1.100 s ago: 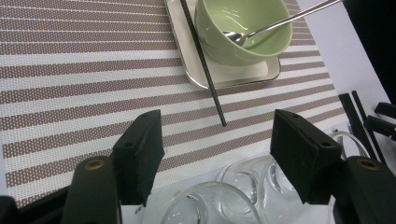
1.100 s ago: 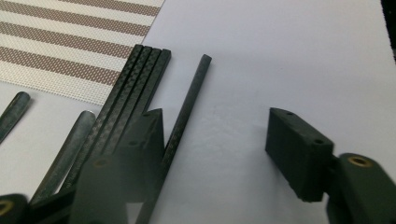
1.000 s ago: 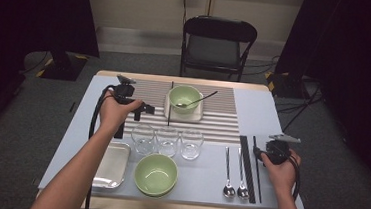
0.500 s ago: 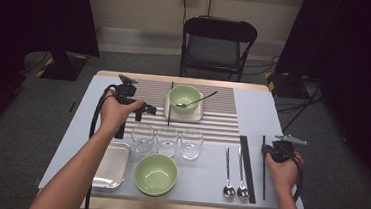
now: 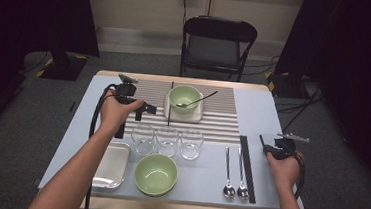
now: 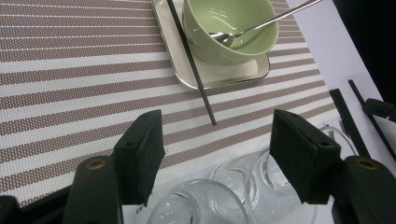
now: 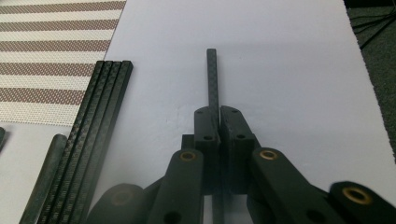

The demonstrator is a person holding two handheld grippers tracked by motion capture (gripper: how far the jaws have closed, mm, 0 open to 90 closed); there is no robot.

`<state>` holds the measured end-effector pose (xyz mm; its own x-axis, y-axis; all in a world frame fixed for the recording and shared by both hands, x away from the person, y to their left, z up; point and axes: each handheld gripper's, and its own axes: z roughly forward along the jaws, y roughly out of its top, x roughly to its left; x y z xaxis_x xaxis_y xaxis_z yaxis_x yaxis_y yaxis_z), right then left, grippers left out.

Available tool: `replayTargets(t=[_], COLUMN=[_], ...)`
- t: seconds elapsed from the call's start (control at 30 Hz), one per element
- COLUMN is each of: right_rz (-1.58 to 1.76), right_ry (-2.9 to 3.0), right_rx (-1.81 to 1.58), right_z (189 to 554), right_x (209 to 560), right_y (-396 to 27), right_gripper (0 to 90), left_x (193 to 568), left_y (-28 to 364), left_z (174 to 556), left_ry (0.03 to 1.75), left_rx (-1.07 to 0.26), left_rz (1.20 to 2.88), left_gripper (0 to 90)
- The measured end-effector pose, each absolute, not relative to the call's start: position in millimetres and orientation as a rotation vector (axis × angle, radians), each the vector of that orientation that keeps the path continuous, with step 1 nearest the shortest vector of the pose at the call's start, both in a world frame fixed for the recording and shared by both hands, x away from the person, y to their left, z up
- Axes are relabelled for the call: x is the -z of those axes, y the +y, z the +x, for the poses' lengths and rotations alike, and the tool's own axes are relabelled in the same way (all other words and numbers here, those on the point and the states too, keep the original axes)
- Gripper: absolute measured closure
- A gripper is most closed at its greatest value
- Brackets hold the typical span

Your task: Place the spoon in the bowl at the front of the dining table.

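So the right gripper (image 7: 218, 116) has just been closing, and its jaws are now pinched on a single black chopstick (image 7: 213, 79). It runs straight out ahead between the fingertips (image 7: 205, 123), lifted a bit off the pale blue-grey table (image 7: 289, 70). In the high view that right gripper (image 5: 265, 148) sits near the table's right edge, the forearm coming in from the bottom with the wrist roughly level and a cable looping under the hand. Just off to the left of its fingers lies a tight bundle of chopsticks (image 7: 100, 107), side by side on the table, and past those the edge of the striped placemat (image 7: 51, 28).

The left gripper (image 5: 148, 109) is held out over the placemat, arm stretched forward from the bottom left, jaws spread wide with nothing between them. From its own camera, the pads (image 6: 142, 149) frame bare mat, with the three glasses (image 6: 243, 186) just below and under the fingers. Ahead of the fingers there's another chopstick (image 6: 191, 65) lying with one end up on the small white tray (image 6: 219, 77), which holds a green bowl (image 6: 229, 28) with a spoon (image 6: 261, 23) in it.

Nearer the person: a second green bowl (image 5: 156, 174), a metal tray (image 5: 111, 165) and two spoons (image 5: 234, 171).

Room's dim, with grey carpet, a black folding chair (image 5: 218, 47) behind the table and dark curtains on both sides.
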<state>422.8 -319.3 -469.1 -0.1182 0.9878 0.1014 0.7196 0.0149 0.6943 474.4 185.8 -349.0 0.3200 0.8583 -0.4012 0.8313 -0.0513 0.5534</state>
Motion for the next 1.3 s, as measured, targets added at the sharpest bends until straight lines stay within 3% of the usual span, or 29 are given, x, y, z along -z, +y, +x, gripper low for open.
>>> replayTargets(t=[1.3], right_rz=[1.723], right_ry=[1.977], right_rx=[-1.006], right_z=[424.2], right_x=[465.3], right_y=[-321.6], right_gripper=[86.5], left_x=[345.6], left_y=[175.6], left_z=[468.6], left_ry=[1.431], left_rx=[-0.046], left_rz=[1.904], left_gripper=[33.7])
